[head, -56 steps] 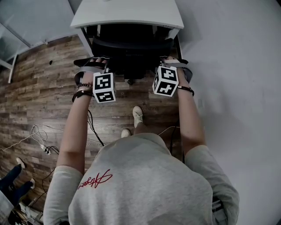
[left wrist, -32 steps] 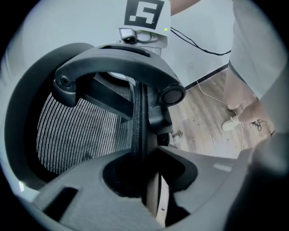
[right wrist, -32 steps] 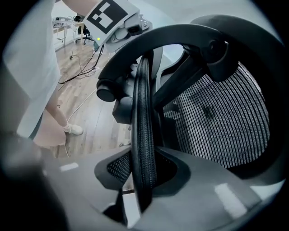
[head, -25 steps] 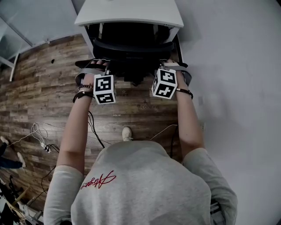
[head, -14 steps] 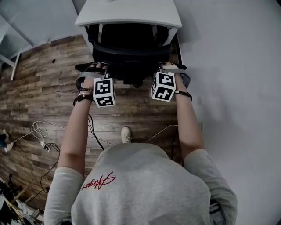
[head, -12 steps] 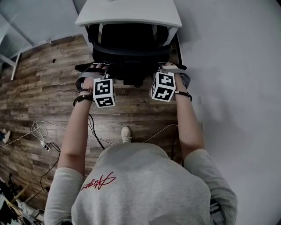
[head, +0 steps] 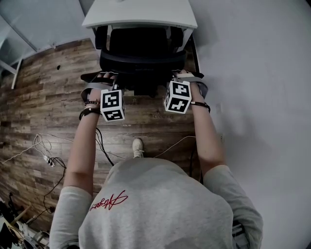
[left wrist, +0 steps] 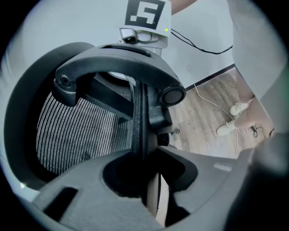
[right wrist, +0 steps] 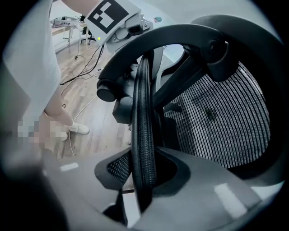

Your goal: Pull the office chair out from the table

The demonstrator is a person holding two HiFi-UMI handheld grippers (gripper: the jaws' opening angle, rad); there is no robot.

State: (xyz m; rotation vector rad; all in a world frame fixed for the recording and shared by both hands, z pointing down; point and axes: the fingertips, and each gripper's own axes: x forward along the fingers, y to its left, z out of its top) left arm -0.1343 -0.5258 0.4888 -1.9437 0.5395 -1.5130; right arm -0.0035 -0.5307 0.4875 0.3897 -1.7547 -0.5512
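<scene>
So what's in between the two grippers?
The office chair's black backrest, in the head view: the left gripper is shut on one side edge and the right gripper on the other.

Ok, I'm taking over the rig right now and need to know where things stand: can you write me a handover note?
Left gripper: shut on the backrest rim of the office chair, on its left side.
Right gripper: shut on the same rim, on the right side.
Table: white, straight ahead. The chair's seat looks partly tucked under it.
Done: both grips are made.
Left: pull the chair straight back until it clears the table, then release.
</scene>
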